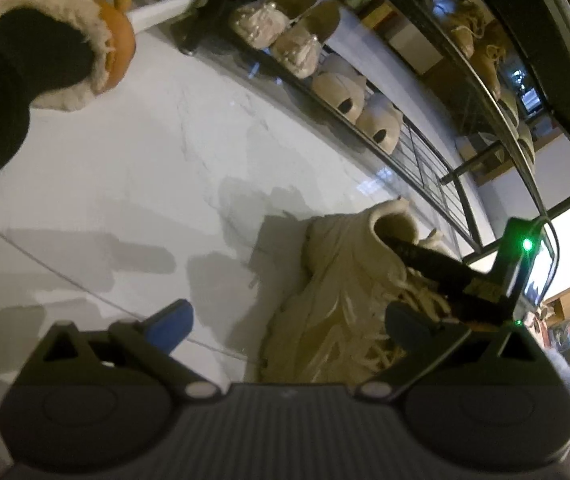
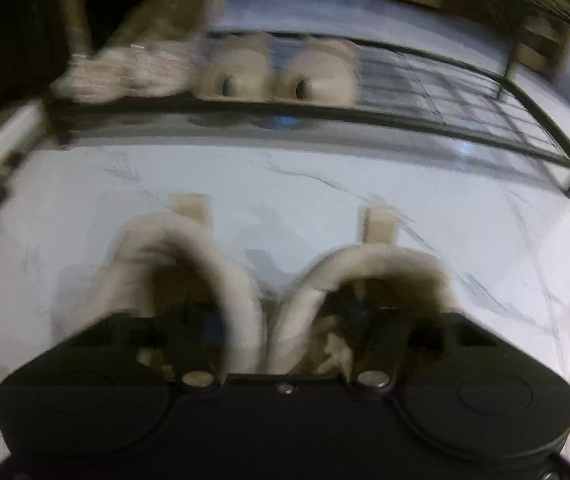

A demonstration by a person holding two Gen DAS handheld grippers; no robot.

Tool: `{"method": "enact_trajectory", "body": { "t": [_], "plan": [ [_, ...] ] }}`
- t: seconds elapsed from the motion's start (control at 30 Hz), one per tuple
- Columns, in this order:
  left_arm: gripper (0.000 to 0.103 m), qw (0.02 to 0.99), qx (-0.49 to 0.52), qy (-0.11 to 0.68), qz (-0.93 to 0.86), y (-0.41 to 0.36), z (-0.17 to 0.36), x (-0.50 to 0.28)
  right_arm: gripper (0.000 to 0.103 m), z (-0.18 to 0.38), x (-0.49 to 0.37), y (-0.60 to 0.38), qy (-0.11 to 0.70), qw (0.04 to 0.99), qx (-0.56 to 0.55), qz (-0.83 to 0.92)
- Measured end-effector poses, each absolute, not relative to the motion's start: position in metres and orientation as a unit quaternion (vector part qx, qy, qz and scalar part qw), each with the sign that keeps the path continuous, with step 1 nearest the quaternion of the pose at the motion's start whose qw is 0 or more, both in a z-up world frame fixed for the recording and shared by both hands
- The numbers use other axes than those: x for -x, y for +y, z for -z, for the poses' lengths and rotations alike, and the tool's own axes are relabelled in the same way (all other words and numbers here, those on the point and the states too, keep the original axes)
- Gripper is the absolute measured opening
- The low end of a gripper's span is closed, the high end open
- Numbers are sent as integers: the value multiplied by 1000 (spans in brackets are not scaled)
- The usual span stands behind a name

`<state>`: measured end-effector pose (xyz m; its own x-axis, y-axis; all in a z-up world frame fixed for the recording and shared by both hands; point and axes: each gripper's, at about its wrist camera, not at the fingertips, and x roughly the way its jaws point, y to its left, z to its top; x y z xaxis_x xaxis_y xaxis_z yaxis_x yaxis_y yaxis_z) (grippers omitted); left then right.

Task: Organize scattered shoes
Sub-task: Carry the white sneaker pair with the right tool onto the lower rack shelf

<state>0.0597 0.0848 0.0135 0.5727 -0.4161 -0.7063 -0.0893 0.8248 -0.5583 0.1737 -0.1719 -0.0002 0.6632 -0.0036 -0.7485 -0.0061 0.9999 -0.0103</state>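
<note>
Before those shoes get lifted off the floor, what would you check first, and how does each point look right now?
1. Right gripper has one finger inside each of the two sneakers, with their collars between the fingers: ok.
2. Pads pressing firmly on the collars: cannot tell, the view is blurred.
3. Left gripper open and holding nothing: ok.
4. Free space on the rack's bottom shelf, to the right of the parked shoes: ok.
5. Floor between the sneakers and the rack free of obstacles: ok.
</note>
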Motion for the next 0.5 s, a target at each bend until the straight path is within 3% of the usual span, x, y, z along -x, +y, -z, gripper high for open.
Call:
{"method": "enact_trajectory", "body": {
  "t": [0.27, 0.5],
  "plan": [
    [102, 843, 305, 436, 84, 89, -13, -61, 38, -35, -116, -210, 293, 953, -74, 16],
    [102, 836, 301, 454, 65, 82, -3, -70, 37, -74, -161, -280, 262, 958, -97, 68]
  ]
}}
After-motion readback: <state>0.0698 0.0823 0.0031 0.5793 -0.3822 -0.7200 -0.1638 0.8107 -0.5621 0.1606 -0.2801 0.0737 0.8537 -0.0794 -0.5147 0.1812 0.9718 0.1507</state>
